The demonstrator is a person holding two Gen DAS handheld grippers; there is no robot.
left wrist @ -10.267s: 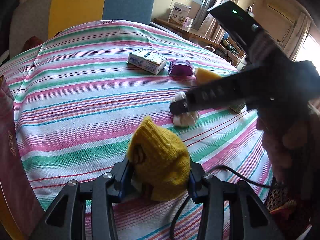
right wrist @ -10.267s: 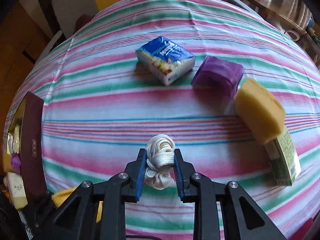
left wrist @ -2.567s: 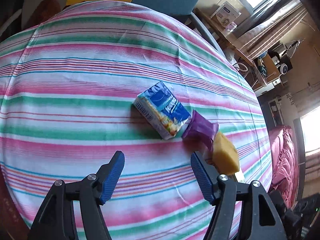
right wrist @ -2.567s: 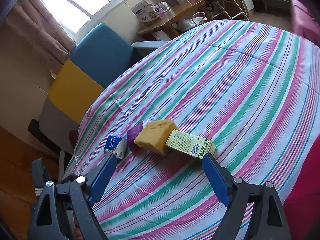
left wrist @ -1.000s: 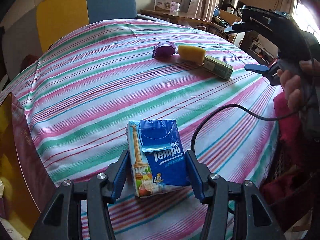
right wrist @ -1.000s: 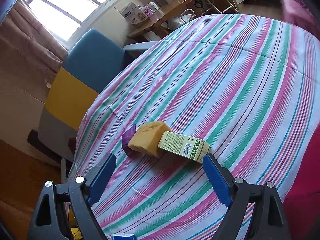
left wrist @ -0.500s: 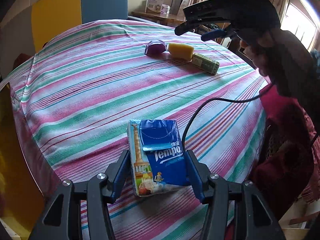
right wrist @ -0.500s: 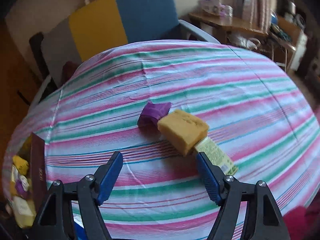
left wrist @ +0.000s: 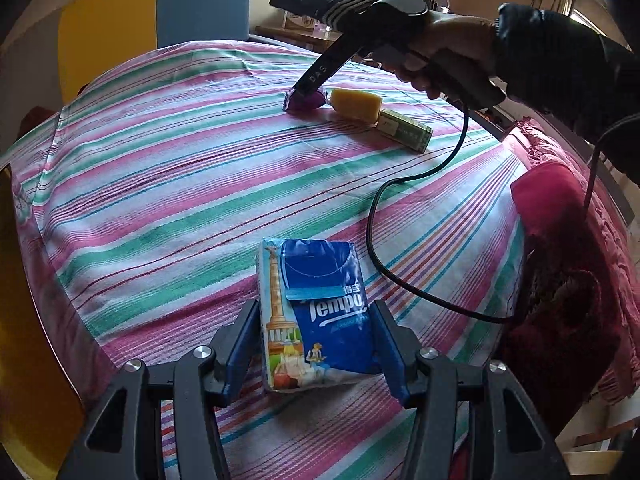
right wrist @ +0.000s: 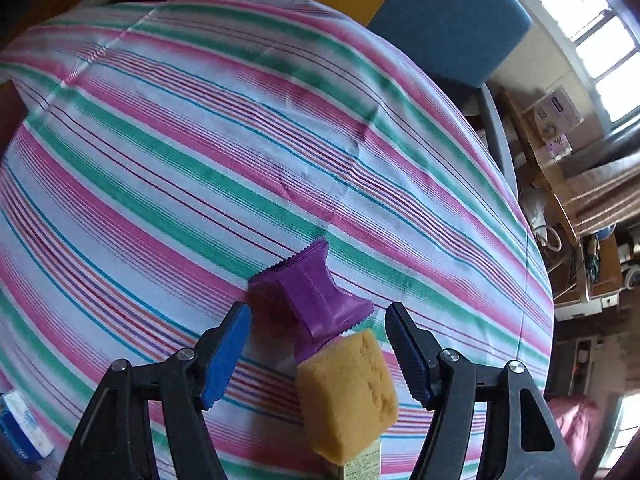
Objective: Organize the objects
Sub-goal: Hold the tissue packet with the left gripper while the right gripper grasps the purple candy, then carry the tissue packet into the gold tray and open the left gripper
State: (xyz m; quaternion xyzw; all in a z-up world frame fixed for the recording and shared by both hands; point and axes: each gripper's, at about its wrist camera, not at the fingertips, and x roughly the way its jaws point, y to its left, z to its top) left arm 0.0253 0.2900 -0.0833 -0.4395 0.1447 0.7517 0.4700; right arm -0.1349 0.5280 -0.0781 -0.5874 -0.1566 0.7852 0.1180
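Note:
My left gripper [left wrist: 314, 344] is shut on a blue Tempo tissue pack [left wrist: 316, 312] and holds it over the near edge of the striped tablecloth [left wrist: 180, 168]. My right gripper [right wrist: 318, 330] is open, its jaws on either side of a purple packet [right wrist: 312, 300] that lies on the cloth. A yellow sponge [right wrist: 348, 392] lies just behind the packet, between the gripper's arms. In the left wrist view the right gripper [left wrist: 298, 94] reaches down onto the purple packet [left wrist: 306, 101], with the sponge [left wrist: 356, 103] and a green carton [left wrist: 406, 131] in a row to its right.
A blue and yellow chair [left wrist: 160, 20] stands at the far side of the table. A red cushion [left wrist: 568, 248] lies off the table's right edge. A black cable [left wrist: 400, 240] hangs across the cloth. A dark red box edge [left wrist: 16, 240] shows at the far left.
My right gripper has dropped down and closer, so the purple packet now lies between its open jaws. My left gripper still holds the tissue pack, hardly moved.

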